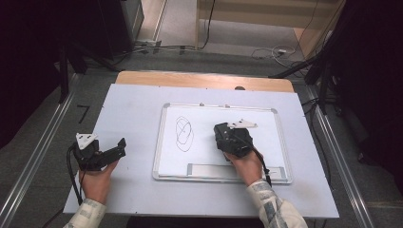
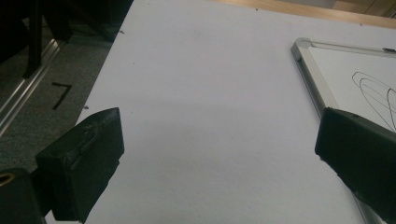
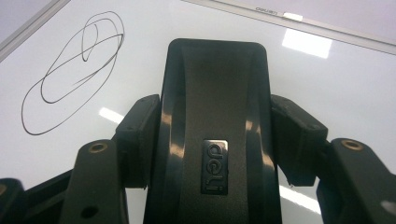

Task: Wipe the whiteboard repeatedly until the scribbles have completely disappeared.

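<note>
Right gripper (image 3: 214, 135) pinches black eraser (image 3: 215, 116) over whiteboard (image 1: 266, 124); left gripper (image 2: 219, 154) spread wide above table (image 2: 210, 93).

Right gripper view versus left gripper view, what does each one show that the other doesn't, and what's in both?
The right gripper view alone shows a black eraser marked "deli", clamped between the right gripper jaws above the board. The left gripper view alone shows the left gripper with its jaws wide apart and nothing between them, over the white table cover, with grey floor at the side. Both show the whiteboard with its metal frame and the looping black scribble.
</note>
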Motion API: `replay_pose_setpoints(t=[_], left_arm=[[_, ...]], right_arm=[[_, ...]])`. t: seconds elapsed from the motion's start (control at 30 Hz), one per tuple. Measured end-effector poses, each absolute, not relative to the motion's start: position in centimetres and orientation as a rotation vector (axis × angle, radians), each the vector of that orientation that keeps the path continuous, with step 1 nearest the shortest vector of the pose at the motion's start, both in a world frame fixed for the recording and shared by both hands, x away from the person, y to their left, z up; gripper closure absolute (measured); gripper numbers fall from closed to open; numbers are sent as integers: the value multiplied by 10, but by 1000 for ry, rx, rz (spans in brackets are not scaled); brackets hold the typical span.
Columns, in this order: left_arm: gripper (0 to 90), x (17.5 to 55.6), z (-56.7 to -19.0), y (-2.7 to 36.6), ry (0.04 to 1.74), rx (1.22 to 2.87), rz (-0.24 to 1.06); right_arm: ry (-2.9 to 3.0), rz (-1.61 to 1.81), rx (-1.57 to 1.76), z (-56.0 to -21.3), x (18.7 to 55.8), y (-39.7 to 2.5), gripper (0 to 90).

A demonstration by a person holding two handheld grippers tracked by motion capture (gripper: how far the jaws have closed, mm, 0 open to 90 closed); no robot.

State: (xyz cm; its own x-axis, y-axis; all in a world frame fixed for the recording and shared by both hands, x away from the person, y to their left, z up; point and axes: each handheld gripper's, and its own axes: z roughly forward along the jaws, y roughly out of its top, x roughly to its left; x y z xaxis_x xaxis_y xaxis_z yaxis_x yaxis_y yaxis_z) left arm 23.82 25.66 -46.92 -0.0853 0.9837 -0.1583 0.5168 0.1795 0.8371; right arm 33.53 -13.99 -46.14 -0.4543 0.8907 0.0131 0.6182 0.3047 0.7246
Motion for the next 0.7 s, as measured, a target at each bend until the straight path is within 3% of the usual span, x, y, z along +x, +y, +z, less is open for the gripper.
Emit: replay_pose_setpoints(t=[0.7], left_arm=[[18, 238, -469, 258, 1704, 1434, 780]], right_arm=[[2240, 972, 1305, -467, 337, -99, 368]])
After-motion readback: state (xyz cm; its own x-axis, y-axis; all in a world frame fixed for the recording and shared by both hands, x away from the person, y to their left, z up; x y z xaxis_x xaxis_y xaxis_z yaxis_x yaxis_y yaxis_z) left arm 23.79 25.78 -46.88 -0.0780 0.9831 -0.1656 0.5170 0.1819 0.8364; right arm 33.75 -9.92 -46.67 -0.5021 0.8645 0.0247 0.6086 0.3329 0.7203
